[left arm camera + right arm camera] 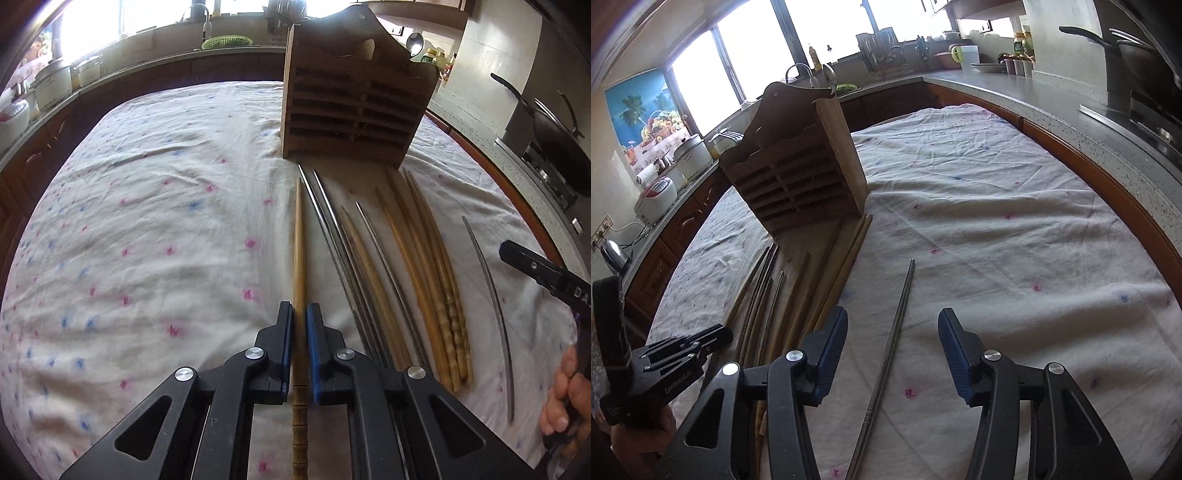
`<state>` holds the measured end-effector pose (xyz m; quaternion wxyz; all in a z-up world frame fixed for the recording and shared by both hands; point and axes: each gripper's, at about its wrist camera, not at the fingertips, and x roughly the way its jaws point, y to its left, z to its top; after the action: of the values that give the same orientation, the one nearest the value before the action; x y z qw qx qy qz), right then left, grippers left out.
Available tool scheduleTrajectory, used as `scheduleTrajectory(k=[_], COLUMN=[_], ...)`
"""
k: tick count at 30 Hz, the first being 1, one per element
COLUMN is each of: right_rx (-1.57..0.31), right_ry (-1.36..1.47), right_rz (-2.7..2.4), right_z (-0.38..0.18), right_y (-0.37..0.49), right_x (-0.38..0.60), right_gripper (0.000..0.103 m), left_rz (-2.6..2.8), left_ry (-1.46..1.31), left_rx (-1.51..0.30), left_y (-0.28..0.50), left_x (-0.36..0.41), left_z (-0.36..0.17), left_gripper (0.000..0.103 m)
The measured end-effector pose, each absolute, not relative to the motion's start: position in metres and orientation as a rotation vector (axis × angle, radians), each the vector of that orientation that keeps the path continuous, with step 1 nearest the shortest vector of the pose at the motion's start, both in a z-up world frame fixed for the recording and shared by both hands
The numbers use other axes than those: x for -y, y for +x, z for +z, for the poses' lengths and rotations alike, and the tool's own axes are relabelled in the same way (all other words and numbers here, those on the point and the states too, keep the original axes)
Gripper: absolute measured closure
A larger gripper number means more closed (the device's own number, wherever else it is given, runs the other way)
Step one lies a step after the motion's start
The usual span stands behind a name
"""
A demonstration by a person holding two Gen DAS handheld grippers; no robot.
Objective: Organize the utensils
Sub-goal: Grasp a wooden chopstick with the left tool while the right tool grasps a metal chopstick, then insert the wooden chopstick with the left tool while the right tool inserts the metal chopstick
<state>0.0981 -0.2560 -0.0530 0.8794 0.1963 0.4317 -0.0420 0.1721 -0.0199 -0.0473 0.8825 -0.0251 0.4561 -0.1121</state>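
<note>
The left black two-finger gripper [300,314] has its blue-padded jaws nearly closed around a long tan wooden chopstick with a ridged handle [298,258], which runs between the pads toward 12 o'clock and lies on the white cloth with pink and blue flecks [147,221]. At 1 o'clock stands the brown slatted wooden utensil holder [351,118], a metal spoon [414,42] showing above its top. From 1 to 3 o'clock of the left gripper, a row of metal and wooden chopsticks [417,266] lies side by side. The right black two-finger gripper [892,350] hangs with jaws wide apart and empty, straddling a single grey metal chopstick [894,332] lying on the cloth, its far tip pointing to 12 o'clock.
</note>
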Motion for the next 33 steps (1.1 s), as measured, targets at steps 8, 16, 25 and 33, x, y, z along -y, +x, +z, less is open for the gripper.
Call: scheduleTrajectory(k=[8, 16, 25, 33], right_rx=[-0.933, -0.990, -1.009, -0.990], right_ry=[0.395, 0.342, 0.232, 0.249], right_rz=[-0.091, -0.118, -0.125, -0.075], right_z=[-0.062, -0.074, -0.080, -0.074], right_y=[0.106, 0.130, 0.157, 0.157], right_x=[0.253, 0.254, 0.244, 0.235], right_gripper=[0.055, 0.061, 0.085, 0.099], left_rz=[-0.241, -0.275, -0.290, -0.324], left_ry=[-0.117, -0.022, 0.042, -0.050], left_rx=[-0.949, -0.982, -0.990, -0.979], left_y=[0.186, 0.240, 0.266, 0.255], left_x=[0.006, 0.032, 0.040, 0.025], left_z=[-0.028, -0.037, -0.053, -0.044], left_gripper=[0.095, 0.093, 0.094, 0.098])
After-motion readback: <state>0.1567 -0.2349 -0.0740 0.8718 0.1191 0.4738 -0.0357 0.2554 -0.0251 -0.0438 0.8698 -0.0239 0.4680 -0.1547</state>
